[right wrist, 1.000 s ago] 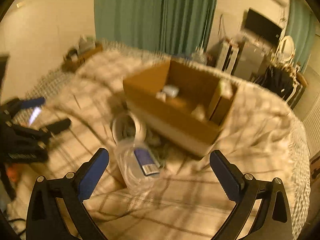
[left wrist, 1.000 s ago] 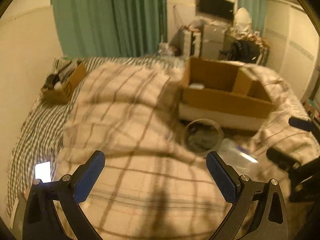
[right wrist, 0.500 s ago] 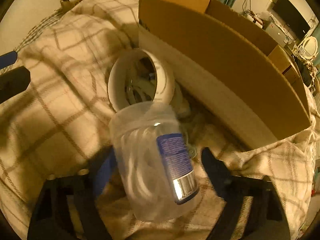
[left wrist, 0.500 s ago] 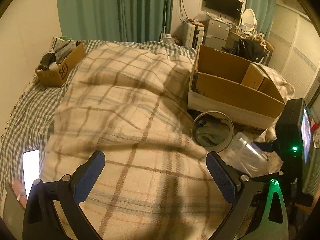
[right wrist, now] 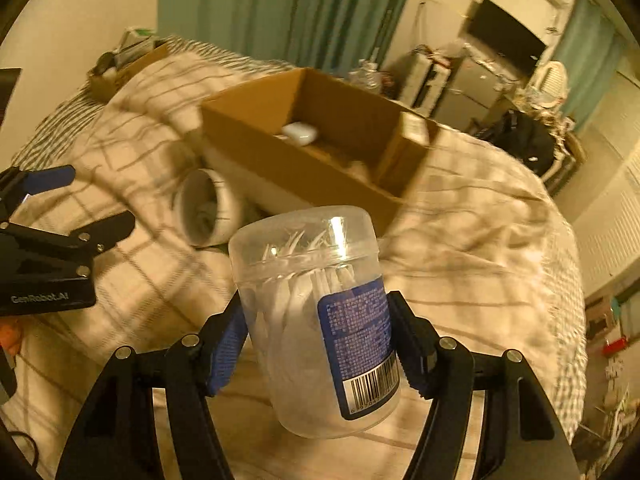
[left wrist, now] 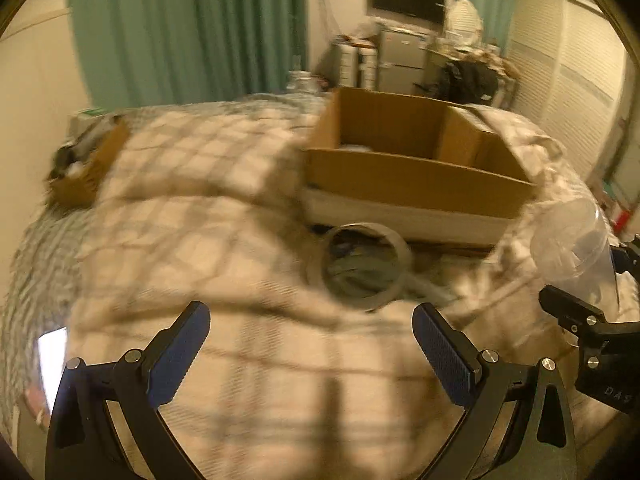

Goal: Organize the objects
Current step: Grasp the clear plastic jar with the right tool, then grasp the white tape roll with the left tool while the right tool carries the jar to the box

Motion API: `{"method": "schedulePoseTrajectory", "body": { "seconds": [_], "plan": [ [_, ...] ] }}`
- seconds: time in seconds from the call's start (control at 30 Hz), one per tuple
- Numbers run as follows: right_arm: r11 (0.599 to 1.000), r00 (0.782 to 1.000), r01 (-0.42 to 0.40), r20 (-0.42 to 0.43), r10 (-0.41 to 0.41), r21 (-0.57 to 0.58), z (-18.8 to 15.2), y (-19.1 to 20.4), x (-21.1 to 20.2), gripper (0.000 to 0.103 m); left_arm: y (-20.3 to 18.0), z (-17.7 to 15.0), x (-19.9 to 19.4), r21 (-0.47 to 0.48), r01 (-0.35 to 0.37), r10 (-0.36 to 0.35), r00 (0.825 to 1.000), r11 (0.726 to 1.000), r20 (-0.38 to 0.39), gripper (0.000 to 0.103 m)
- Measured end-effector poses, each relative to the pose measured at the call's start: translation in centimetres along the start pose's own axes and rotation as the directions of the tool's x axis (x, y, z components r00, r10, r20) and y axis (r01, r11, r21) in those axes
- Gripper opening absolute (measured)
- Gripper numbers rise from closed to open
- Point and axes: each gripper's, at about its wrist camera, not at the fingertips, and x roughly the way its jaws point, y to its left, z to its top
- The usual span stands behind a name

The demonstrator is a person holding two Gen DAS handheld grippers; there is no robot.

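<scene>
My right gripper [right wrist: 316, 344] is shut on a clear plastic jar [right wrist: 316, 312] with a blue label, full of white sticks, and holds it above the plaid blanket. The jar also shows at the right edge of the left wrist view [left wrist: 570, 240]. An open cardboard box [right wrist: 312, 148] lies ahead on the bed, with a small white case [right wrist: 299, 133] inside. A white tape roll [left wrist: 362, 266] lies in front of the box [left wrist: 416, 168]. My left gripper [left wrist: 310, 344] is open and empty above the blanket, left of the roll.
A plaid blanket [left wrist: 192, 208] covers the bed. A smaller cardboard box [left wrist: 86, 164] with items sits at the far left. A lit phone [left wrist: 52, 356] lies at the bed's left edge. Green curtains, a TV and cluttered furniture stand behind.
My right gripper has closed on the jar and lifted it off the blanket, turning it upright. The left gripper has drifted a little and stays open.
</scene>
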Motion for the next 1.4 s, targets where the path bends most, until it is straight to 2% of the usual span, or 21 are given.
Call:
{"method": "schedulePoseTrajectory", "body": {
  "seconds": [0.2,0.27,0.3,0.33,0.37,0.43,0.47,0.5,0.53,0.6,0.73,0.83,0.97,1.13,1.23,1.4],
  "plan": [
    [0.997,1.000,-0.014,0.005,0.014,0.074,0.6,-2.8,1.2,0.066,-3.4,1.2,3.9,0.030,0.016,-0.014,0.998,0.999,-0.056,0.103],
    [0.996,0.999,-0.034,0.001,0.034,0.078,0.4,-3.1,1.7,0.066,-4.2,1.2,5.4,0.046,0.012,-0.008,0.997,0.999,-0.080,0.099],
    [0.996,0.999,-0.037,0.005,0.037,0.076,0.3,-3.1,1.9,0.066,-4.6,1.3,6.3,0.054,0.012,-0.006,0.995,0.998,-0.098,0.090],
    [0.997,0.999,-0.032,0.009,0.032,0.075,0.3,-3.0,2.2,0.066,-4.9,1.3,7.2,0.061,0.008,-0.001,0.993,0.998,-0.122,0.075],
    [0.997,1.000,-0.024,0.014,0.023,0.077,0.4,-3.0,2.4,0.066,-5.1,1.3,8.1,0.063,0.005,0.004,0.989,0.998,-0.151,0.067],
    [0.996,0.999,-0.027,0.020,0.025,0.082,0.4,-3.1,2.7,0.066,-5.3,1.5,9.6,0.054,0.030,-0.019,0.980,0.998,-0.198,0.034],
    [0.996,0.999,-0.032,0.019,0.031,0.085,0.3,-3.1,2.9,0.066,-5.5,1.6,10.1,0.052,0.063,-0.051,0.976,0.997,-0.210,0.027],
    [0.995,0.999,-0.040,0.017,0.038,0.089,0.3,-3.2,3.0,0.066,-5.8,1.6,10.3,0.064,0.095,-0.079,0.973,0.993,-0.219,0.013],
    [0.994,0.999,-0.048,0.015,0.046,0.095,0.2,-3.3,3.2,0.066,-6.2,1.6,10.2,0.087,0.096,-0.075,0.973,0.992,-0.219,0.009],
    [0.993,0.998,-0.058,0.010,0.058,0.105,0.1,-3.4,3.6,0.065,-6.9,1.5,9.8,0.142,0.073,-0.043,0.978,0.987,-0.204,0.007],
    [0.993,0.998,-0.062,0.020,0.061,0.096,0.1,-3.2,3.2,0.065,-6.7,1.0,7.8,0.145,0.072,-0.046,0.983,0.987,-0.176,0.005],
    [0.994,0.997,-0.071,0.046,0.068,0.088,0.0,-3.0,2.3,0.065,-6.1,0.7,4.9,0.117,0.095,-0.079,0.988,0.989,-0.136,0.003],
    [0.984,0.987,-0.137,0.096,0.126,0.110,0.2,-3.2,-0.1,0.065,-5.3,0.4,0.6,0.088,0.160,-0.151,0.984,0.983,-0.098,0.003],
    [0.986,0.979,-0.140,0.162,0.124,0.093,1.0,-2.9,-4.2,0.065,-4.4,1.7,-4.2,0.059,0.229,-0.226,0.973,0.972,-0.054,0.002],
    [0.987,0.971,-0.141,0.206,0.122,0.081,1.9,-2.8,-6.8,0.065,-4.4,3.3,-5.9,0.084,0.211,-0.212,0.977,0.974,-0.001,0.002],
    [0.991,0.959,-0.122,0.264,0.104,0.050,3.9,-2.4,-10.4,0.065,-3.9,6.1,-8.6,0.104,0.238,-0.244,0.969,0.966,0.045,0.002]
  ]
}}
